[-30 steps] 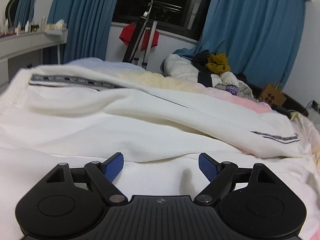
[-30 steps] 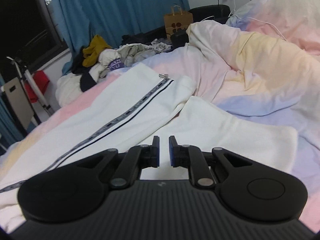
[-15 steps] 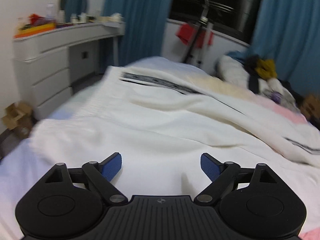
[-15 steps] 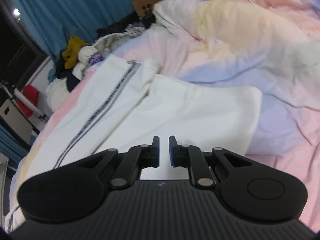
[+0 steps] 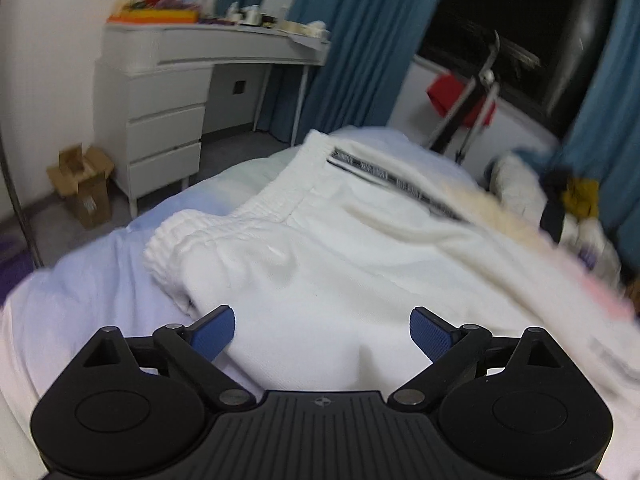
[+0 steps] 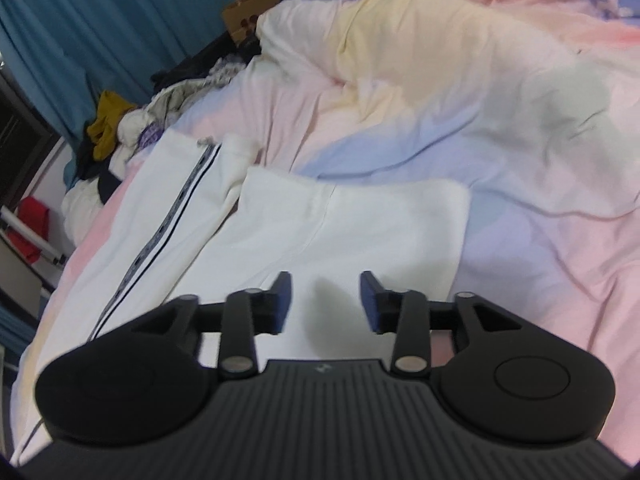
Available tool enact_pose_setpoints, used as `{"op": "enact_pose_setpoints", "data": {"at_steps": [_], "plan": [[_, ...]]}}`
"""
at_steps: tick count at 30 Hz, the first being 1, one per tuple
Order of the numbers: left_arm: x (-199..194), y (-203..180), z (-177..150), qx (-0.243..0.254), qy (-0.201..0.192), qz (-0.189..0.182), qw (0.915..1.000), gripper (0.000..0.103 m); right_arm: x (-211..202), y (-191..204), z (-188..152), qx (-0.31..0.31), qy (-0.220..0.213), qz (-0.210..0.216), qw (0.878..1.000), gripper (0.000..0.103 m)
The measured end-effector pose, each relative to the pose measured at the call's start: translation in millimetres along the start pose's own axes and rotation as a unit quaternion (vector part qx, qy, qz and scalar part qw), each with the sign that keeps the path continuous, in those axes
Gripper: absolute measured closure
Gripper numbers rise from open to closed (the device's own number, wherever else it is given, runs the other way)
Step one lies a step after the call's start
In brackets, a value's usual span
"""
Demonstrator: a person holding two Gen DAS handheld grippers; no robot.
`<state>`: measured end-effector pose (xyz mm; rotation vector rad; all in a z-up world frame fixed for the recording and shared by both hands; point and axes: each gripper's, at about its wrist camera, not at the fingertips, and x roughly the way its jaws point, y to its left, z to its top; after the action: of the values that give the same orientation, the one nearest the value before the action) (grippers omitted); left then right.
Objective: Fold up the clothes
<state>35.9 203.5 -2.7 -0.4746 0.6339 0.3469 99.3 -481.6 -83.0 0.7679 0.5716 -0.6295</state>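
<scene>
White trousers [image 5: 328,264] beneath left gripper [image 5: 322,330]

Matt white ribbed-cloth trousers [image 5: 340,264]

Blurred clothes pile [image 5: 568,204], desk clutter [image 5: 168,4]

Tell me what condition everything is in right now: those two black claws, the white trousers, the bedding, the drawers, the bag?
left gripper: open, empty.
right gripper: open, empty.
white pants: spread out on the bed, not folded up yet.
pants leg: lying flat, cuff away from the camera.
duvet: rumpled, bunched up.
dresser drawers: closed.
cardboard box: flaps open.
paper bag: upright.
</scene>
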Motion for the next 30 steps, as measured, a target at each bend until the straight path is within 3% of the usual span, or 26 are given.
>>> {"op": "enact_pose_setpoints", "data": {"at_steps": [3, 6, 8, 11, 14, 17, 23, 26, 30], "plan": [[-12, 20, 5, -0.059, 0.000, -0.023, 0.9980, 0.006, -10, -4, 6, 0.014, -0.032, -0.008, 0.999, 0.058], [-9, 44, 9, -0.108, 0.017, -0.004, 0.9940, 0.006, -17, -15, 13, 0.051, -0.054, -0.013, 0.997, 0.057], [-2, 60, 9, -0.147, 0.034, -0.015, 0.9884, 0.006, -20, -27, 16, 0.085, -0.067, -0.031, 0.994, 0.050], [8, 84, 9, -0.200, 0.059, -0.032, 0.9775, 0.006, -24, -47, 16, 0.142, -0.085, -0.060, 0.984, 0.049], [24, 93, 7, -0.221, 0.089, -0.045, 0.9701, 0.006, -22, -61, 12, 0.182, -0.083, -0.096, 0.975, 0.049], [35, 96, 0, -0.245, 0.110, -0.067, 0.9610, 0.006, -16, -73, 3, 0.236, -0.062, -0.105, 0.964, 0.049], [42, 92, -4, -0.228, 0.110, -0.094, 0.9629, 0.011, 8, -70, -17, 0.305, -0.010, -0.024, 0.952, 0.049], [44, 91, -4, -0.223, 0.102, -0.114, 0.9626, 0.023, 24, -58, -18, 0.299, 0.017, 0.004, 0.954, 0.049], [58, 89, -5, -0.230, 0.114, -0.118, 0.9592, 0.039, 31, -44, -15, 0.271, 0.006, 0.018, 0.962, 0.048]]}}
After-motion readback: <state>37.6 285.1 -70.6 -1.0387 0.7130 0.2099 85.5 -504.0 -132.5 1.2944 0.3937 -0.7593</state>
